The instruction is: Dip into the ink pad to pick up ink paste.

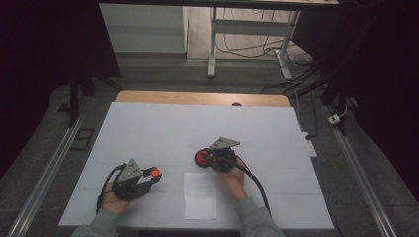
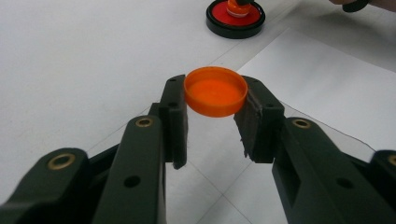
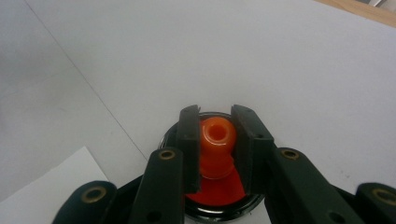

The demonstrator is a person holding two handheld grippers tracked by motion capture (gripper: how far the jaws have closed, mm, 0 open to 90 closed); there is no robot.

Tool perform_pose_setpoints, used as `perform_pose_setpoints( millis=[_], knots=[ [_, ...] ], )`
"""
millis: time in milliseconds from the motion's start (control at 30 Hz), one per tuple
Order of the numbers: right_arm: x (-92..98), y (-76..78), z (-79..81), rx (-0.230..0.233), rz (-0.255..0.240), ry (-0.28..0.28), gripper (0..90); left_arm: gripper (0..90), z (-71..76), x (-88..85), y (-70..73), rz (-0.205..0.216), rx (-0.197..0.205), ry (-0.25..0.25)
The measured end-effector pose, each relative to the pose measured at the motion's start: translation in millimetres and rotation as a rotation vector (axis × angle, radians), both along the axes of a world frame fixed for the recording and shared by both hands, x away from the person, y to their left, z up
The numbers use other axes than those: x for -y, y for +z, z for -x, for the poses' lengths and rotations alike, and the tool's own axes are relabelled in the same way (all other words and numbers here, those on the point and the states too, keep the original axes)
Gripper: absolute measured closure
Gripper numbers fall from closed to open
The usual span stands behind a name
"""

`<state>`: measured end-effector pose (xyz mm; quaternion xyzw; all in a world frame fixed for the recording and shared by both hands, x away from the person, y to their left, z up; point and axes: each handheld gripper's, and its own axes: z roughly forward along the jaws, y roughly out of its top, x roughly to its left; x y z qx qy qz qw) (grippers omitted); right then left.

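Two grips on | your left gripper (image 2: 215, 122) clamps orange cap (image 2: 215, 91), lifted off white sheet (image 2: 70, 56); your right gripper (image 3: 215, 140) squeezes orange nozzle (image 3: 217, 140) over red-black base (image 3: 215, 193) on sheet

We see two black handheld grippers, the left gripper (image 1: 148, 178) and the right gripper (image 1: 213, 159), each topped by a grey three-cornered plate. Brass-coloured bushings and small round holes dot their jaw links, which end in flat black pads. A black cable trails from each. The person wears grey sleeves (image 1: 254, 217).
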<state>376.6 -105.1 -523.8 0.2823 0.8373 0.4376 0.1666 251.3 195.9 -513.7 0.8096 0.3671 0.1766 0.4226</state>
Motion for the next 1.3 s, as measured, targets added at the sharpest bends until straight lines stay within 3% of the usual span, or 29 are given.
perform_pose_setpoints(
  millis=[1067,1200,1300],
  knots=[
    [2.3,-1.7,-0.7,-0.002,-0.020,0.004,73.2,64.4,-0.5,-0.9,-0.4,-0.001,-0.002,0.002],
    [8.5,-3.0,-1.0,-0.011,-0.094,-0.006,73.0,64.3,-1.8,-2.9,-0.7,0.004,-0.005,0.008],
    [12.7,6.2,0.6,0.000,-0.168,-0.014,73.1,64.3,-1.8,-2.3,-1.2,-0.001,-0.005,0.006]
  ],
)
